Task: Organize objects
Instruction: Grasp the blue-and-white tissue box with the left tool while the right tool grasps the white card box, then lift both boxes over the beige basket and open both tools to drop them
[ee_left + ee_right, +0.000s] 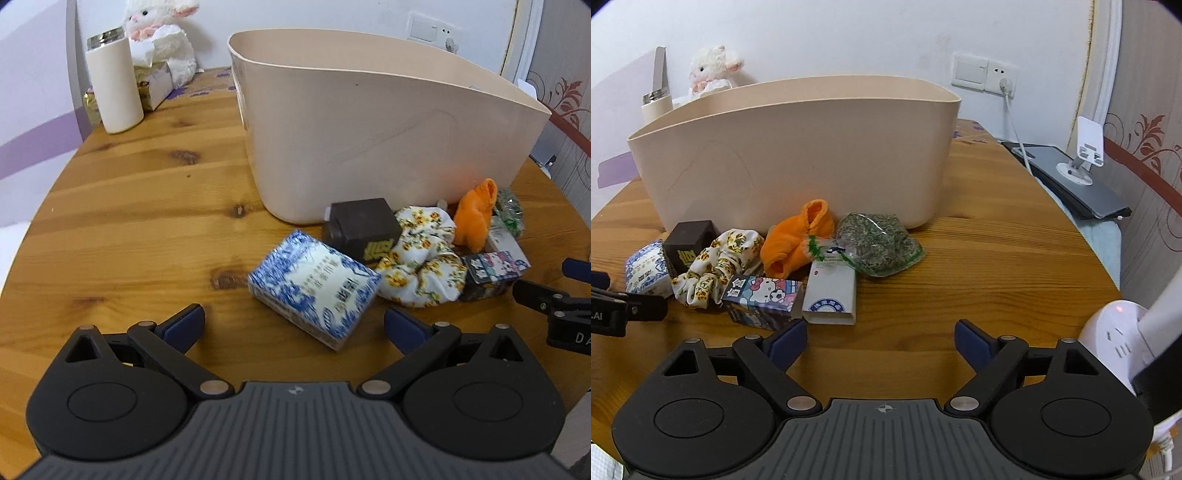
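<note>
A beige plastic bin (369,140) (798,155) stands on the round wooden table (129,221). In front of it lies a pile: a blue-and-white box (314,286) (646,269), a dark brown box (362,227) (689,240), a floral scrunchie (424,258) (716,262), an orange cloth (476,214) (798,240), a Hello Kitty box (495,271) (764,299), a white box (833,291) and a bag of dried herbs (882,243). My left gripper (293,326) is open, just before the blue-and-white box. My right gripper (881,341) is open and empty, right of the pile.
A white thermos (112,81), a plush lamb (162,40) and a small carton stand at the table's back left. A white power strip (1115,332) sits at the right edge. A phone stand (1082,155) on a grey slab lies beyond the table.
</note>
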`<move>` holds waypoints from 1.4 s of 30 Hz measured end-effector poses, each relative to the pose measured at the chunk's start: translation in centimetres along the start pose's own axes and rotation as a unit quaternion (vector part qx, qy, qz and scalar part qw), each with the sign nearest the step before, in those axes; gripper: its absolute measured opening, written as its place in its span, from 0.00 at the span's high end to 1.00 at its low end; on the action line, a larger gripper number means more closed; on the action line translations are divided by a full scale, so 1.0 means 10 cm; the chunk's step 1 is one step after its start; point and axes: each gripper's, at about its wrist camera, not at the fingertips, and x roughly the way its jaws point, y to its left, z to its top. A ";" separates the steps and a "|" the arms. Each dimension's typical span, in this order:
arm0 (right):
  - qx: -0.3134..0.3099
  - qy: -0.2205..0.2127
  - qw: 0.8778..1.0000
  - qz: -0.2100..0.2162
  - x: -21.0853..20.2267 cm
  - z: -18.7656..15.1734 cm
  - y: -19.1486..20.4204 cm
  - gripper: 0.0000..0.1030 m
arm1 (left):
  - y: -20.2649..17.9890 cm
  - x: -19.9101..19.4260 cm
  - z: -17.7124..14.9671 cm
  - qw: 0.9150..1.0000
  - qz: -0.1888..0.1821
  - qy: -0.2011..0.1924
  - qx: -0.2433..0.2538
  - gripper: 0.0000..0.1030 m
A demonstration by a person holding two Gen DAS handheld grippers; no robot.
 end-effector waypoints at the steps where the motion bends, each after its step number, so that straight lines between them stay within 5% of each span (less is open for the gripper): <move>1: -0.001 0.001 1.000 0.003 0.02 0.01 0.01 0.16 | 0.01 0.01 0.01 1.000 -0.002 -0.002 0.002 0.00; 7: -0.008 0.000 1.000 0.018 0.12 0.04 0.07 0.20 | 0.03 0.13 0.06 0.999 -0.025 -0.023 0.042 0.00; 13: -0.014 -0.011 0.999 0.033 0.18 0.12 0.15 0.53 | 0.06 0.18 0.11 0.997 -0.040 -0.028 0.058 0.02; 16: -0.024 -0.014 0.999 0.037 0.16 0.12 0.21 0.72 | 0.04 0.12 0.10 0.996 -0.048 -0.041 0.063 0.28; 26: -0.026 -0.027 0.999 0.035 -0.08 0.05 0.18 0.73 | 0.10 -0.12 0.06 0.998 -0.052 -0.033 0.032 0.35; 42: -0.023 -0.142 0.989 0.033 -0.70 0.54 -0.02 0.73 | -0.07 -1.07 0.60 0.985 -0.040 -0.166 0.029 0.35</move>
